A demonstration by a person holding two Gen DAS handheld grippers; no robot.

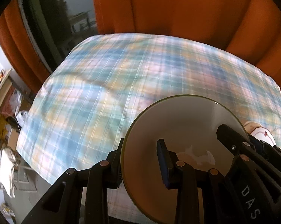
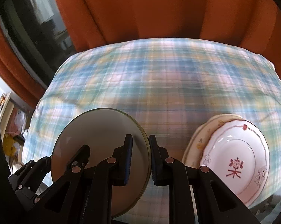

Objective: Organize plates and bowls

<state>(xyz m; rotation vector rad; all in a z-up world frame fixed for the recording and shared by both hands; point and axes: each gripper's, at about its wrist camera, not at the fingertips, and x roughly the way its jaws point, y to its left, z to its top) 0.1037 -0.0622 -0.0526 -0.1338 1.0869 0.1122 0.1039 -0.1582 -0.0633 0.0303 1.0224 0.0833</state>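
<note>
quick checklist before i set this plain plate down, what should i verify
1. Left gripper clamped on the plain plate rim: ok.
2. Right gripper clamped on the opposite rim: ok.
3. Plate level: not ok, it is tilted in both views.
4. Plaid tablecloth ahead free of dishes: ok.
5. Clearance from the stack, patterned plate on the floral plate: apart, ok.
6. Plate clear of the cloth below: cannot tell.
</note>
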